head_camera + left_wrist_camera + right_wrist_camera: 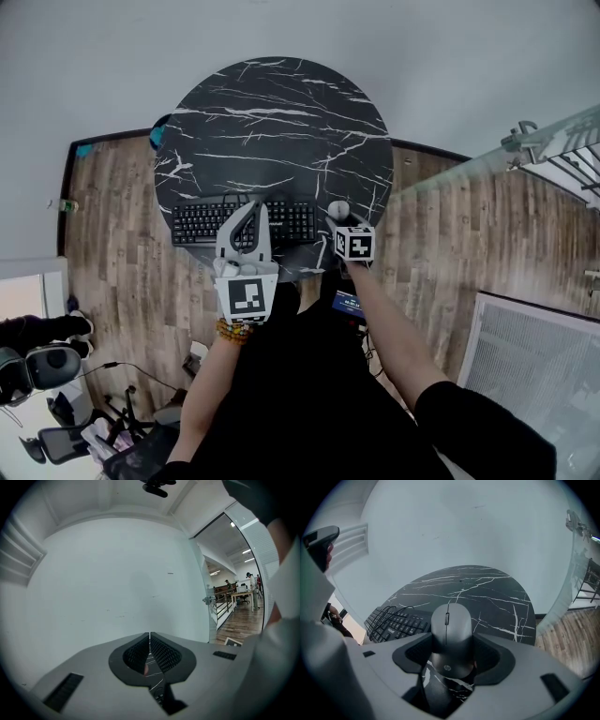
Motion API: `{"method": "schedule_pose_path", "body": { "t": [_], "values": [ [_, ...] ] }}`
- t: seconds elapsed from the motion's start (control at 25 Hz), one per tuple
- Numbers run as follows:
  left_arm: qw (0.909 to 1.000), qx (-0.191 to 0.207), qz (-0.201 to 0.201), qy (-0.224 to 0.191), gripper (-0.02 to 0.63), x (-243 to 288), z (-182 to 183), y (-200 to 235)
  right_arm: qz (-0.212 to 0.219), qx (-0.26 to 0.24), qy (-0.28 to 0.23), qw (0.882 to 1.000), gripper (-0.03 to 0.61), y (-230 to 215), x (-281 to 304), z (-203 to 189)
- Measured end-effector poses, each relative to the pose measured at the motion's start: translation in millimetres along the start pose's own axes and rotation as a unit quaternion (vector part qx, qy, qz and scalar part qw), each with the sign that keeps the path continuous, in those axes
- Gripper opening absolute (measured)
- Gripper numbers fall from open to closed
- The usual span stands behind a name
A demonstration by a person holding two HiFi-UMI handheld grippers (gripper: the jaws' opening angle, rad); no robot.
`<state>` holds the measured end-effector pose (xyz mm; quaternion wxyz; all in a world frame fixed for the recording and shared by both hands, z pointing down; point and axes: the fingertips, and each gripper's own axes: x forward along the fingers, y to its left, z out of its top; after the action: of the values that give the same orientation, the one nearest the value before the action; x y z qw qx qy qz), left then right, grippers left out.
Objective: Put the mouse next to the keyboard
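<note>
Clamping mouse (451, 634) beside keyboard (202, 223), right hand-held gripper (339, 220) outstretched, left hand-held gripper (255, 210) closed

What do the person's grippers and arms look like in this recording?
The left gripper and right gripper are pale grey, with dark ribbed pads inside the jaws. Each carries a cube bearing black-and-white square markers. A yellow beaded bracelet circles the left wrist; a black sleeve covers the upper right arm.
</note>
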<state>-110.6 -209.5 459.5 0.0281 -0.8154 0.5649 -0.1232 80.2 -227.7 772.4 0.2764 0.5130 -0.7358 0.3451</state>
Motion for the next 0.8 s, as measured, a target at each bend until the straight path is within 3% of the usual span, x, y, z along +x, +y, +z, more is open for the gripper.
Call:
{"method": "schedule_pose_path", "body": {
  "t": [0.8],
  "values": [
    [1.0, 0.001, 0.004, 0.006, 0.02, 0, -4, 6, -0.011, 0.004, 0.024, 1.0, 0.279, -3, 6, -12]
  ]
}}
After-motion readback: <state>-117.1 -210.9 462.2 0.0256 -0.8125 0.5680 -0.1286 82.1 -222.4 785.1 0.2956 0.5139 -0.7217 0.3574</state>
